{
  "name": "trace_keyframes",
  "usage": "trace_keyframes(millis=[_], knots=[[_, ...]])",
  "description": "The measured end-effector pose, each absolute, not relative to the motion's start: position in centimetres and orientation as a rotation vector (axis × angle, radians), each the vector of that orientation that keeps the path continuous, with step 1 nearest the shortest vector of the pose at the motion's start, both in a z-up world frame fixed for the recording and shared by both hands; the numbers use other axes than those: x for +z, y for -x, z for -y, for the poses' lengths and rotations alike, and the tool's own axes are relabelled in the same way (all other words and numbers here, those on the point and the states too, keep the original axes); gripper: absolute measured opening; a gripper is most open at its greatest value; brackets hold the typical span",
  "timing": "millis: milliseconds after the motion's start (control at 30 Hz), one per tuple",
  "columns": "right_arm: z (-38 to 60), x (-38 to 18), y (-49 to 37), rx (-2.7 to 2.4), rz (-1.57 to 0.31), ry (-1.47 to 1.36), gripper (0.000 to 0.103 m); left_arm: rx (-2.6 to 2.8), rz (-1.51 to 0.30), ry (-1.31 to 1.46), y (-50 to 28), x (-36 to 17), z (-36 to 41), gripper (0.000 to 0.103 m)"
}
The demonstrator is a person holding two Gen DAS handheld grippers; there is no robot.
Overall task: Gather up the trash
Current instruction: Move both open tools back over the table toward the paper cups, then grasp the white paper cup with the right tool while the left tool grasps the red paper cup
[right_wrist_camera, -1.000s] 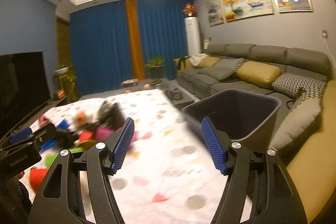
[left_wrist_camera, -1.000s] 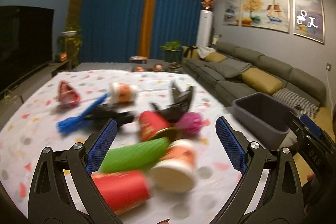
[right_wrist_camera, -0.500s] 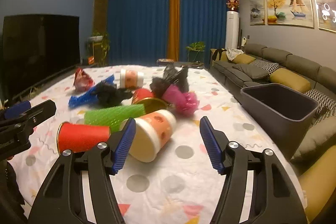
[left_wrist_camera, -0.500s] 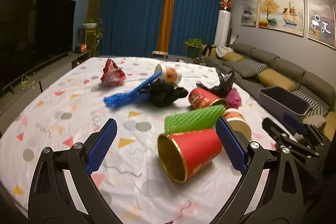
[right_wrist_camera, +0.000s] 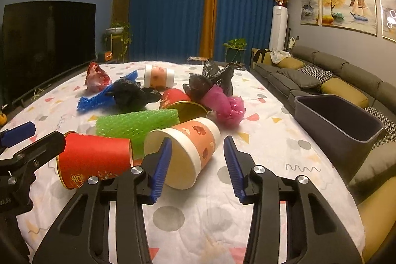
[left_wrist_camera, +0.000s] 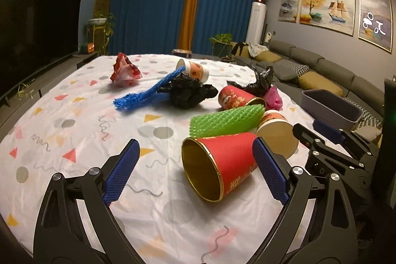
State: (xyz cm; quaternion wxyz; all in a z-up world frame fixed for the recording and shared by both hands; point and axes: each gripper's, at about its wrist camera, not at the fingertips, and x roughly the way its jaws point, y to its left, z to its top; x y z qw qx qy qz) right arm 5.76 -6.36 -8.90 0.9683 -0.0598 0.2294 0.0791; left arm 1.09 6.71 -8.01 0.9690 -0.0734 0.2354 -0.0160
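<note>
White confetti-print tablecloth [left_wrist_camera: 81, 130] carries the litter: a red paper cup with gold lining [left_wrist_camera: 222, 162] lies on its side near the front edge, gold characters on it cut off and unreadable, beside a green foam net sleeve [left_wrist_camera: 225, 121] and an orange-patterned white paper cup [right_wrist_camera: 190, 147]. Left gripper [left_wrist_camera: 195, 171] gapes wide, its right pad beside the red cup, contact unclear. Right gripper [right_wrist_camera: 196, 166] is closing around the orange cup's base, pads not pressing; a grey plastic bin [right_wrist_camera: 339, 123], partly cut off, sits off the right edge.
</note>
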Motion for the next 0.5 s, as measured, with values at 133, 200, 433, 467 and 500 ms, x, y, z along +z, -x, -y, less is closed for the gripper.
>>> trace_keyframes(millis=[133,200,433,467,500], knots=[[6.0,-9.2,-6.2,0.160,-0.481,0.137,0.040,-0.040,-0.488,0.162,-1.3,-8.3,-6.8,0.090],[6.0,-9.3,-6.5,0.158,-0.491,0.139,0.037,-0.046,-0.496,0.166,-1.5,-8.5,-6.9,0.088],[5.9,-9.5,-7.2,0.157,-0.514,0.144,0.024,-0.063,-0.521,0.176,-2.0,-9.0,-6.9,0.079],[6.0,-9.5,-7.2,0.159,-0.517,0.142,0.023,-0.070,-0.532,0.182,-2.3,-9.1,-6.9,0.076],[6.0,-9.6,-7.3,0.159,-0.519,0.140,0.020,-0.077,-0.540,0.185,-2.4,-9.2,-6.9,0.073]])
